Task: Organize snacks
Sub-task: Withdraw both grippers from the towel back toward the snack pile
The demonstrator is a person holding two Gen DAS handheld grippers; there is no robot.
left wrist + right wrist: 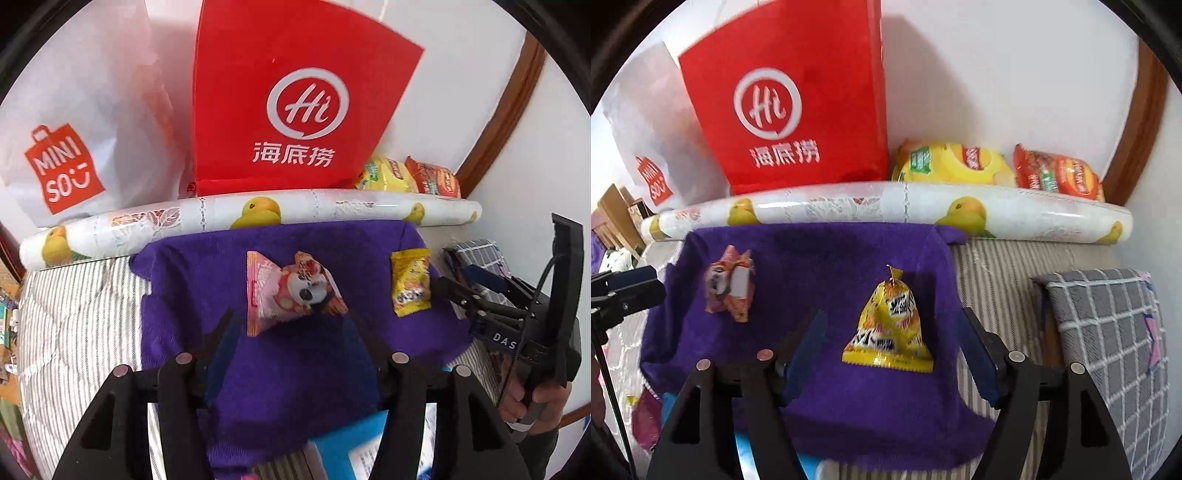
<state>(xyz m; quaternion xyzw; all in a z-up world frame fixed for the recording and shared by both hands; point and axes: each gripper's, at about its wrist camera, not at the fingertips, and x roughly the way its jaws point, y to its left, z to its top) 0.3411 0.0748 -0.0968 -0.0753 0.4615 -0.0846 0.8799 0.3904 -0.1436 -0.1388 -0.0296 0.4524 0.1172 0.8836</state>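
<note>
A pink snack packet (280, 295) (729, 284) and a yellow snack packet (412, 282) (890, 321) lie apart on a purple towel (295, 369) (831, 266). My left gripper (290, 321) is open, its fingertips flanking the near end of the pink packet without pressing it. My right gripper (894, 332) is open too, and the yellow packet lies between its blue-padded fingers (809, 343) with gaps on both sides. In the left wrist view the right gripper (454, 291) shows at the right, held by a hand.
Behind the towel lies a fruit-print roll (258, 214) (886, 206). Past it stand a red bag (295, 110) (790, 110) and a white bag (74, 129), with a yellow chip bag (953, 162) and an orange one (1056, 173) against the wall. A grey checked cloth (1108, 332) lies at the right.
</note>
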